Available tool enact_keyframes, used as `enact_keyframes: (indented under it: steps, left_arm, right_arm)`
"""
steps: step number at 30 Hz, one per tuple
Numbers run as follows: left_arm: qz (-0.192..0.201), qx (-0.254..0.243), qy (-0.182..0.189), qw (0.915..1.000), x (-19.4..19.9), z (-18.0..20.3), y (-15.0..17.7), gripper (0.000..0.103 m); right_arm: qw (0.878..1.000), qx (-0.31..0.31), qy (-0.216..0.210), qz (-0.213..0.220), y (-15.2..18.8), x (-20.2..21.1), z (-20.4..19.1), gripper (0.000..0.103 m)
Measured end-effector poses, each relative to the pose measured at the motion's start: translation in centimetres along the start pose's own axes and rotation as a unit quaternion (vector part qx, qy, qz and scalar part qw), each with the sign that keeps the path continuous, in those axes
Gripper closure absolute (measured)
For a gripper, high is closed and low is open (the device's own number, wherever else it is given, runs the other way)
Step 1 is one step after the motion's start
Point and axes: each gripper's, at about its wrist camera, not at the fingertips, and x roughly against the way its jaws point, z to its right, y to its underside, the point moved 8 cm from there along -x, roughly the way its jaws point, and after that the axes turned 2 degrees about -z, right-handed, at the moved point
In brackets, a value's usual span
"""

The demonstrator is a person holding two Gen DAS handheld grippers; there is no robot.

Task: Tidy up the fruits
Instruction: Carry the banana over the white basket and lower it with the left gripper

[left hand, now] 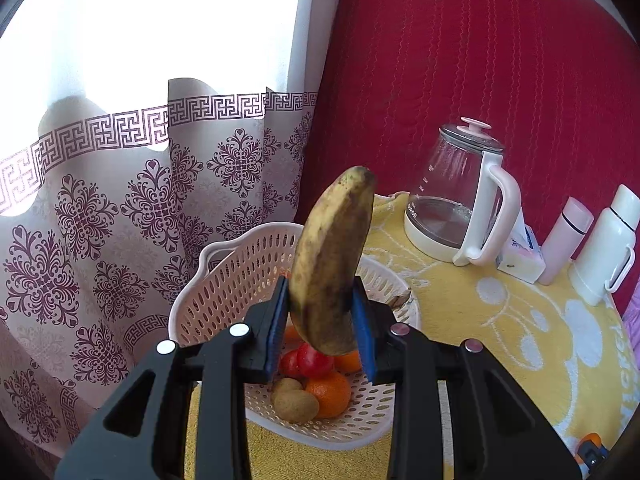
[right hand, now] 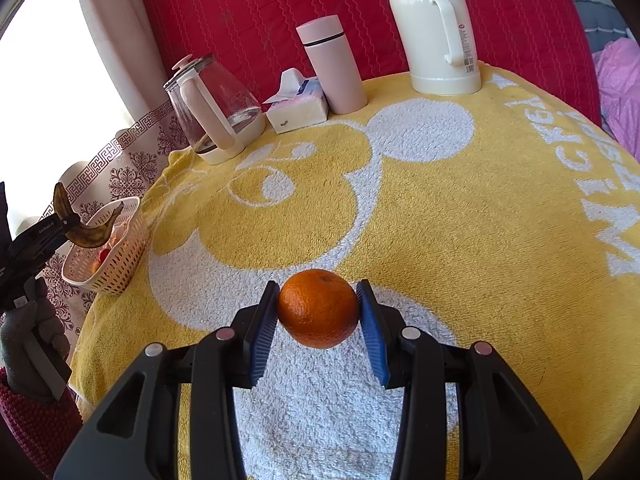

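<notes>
The left tool (left hand: 322,312) squeezes a spotty brown-yellow banana (left hand: 332,260) between its two blue pads. The banana stands almost straight up, with its top end leaning a little to the right. It hangs in the air right above a white basket (left hand: 224,280) full of little holes. Inside the basket lie two oranges (left hand: 328,394), red fruits (left hand: 308,360) and two brown fruits (left hand: 296,402) that look like kiwis. The basket sits at the left edge of the worktop, just beside a curtain (left hand: 120,220) with dark red flower shapes.

The right tool (right hand: 318,304) grips an orange (right hand: 318,308) between its blue pads. The orange is over the white part of a yellow towel (right hand: 440,220) that covers the worktop. I cannot tell if the orange touches the towel. It is well apart from the basket, which shows far off to the left in the right wrist view.

At the back of the worktop stand a glass kettle (right hand: 218,108) with a pink lid, a tissue pack (right hand: 298,104), a pink bottle (right hand: 334,66) and a big white flask (right hand: 436,32). The tissue pack is between the kettle and the pink bottle. Behind them is a red quilted cloth (right hand: 260,8).

A gloved hand (right hand: 28,336) holds the left tool's handle at the left edge of the right wrist view.
</notes>
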Motion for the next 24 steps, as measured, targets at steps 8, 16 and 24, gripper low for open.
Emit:
enact_keyframes:
  steps: [8, 16, 24]
  left_arm:
    - [-0.009, 0.005, -0.003, 0.9999, -0.8, -0.4, 0.4, 0.072]
    - [-0.008, 0.009, -0.007, 0.9999, -0.9, -0.6, 0.4, 0.071]
    - [-0.012, 0.013, -0.007, 0.9998, -1.3, -0.9, 0.6, 0.07]
  right_arm:
    - [1.0, 0.0, 0.0, 0.0, 0.0, 0.0, 0.0, 0.063]
    - [1.0, 0.0, 0.001, 0.0, 0.1, 0.0, -0.1, 0.063]
    - [1.0, -0.001, 0.001, 0.001, 0.1, 0.0, -0.2, 0.063]
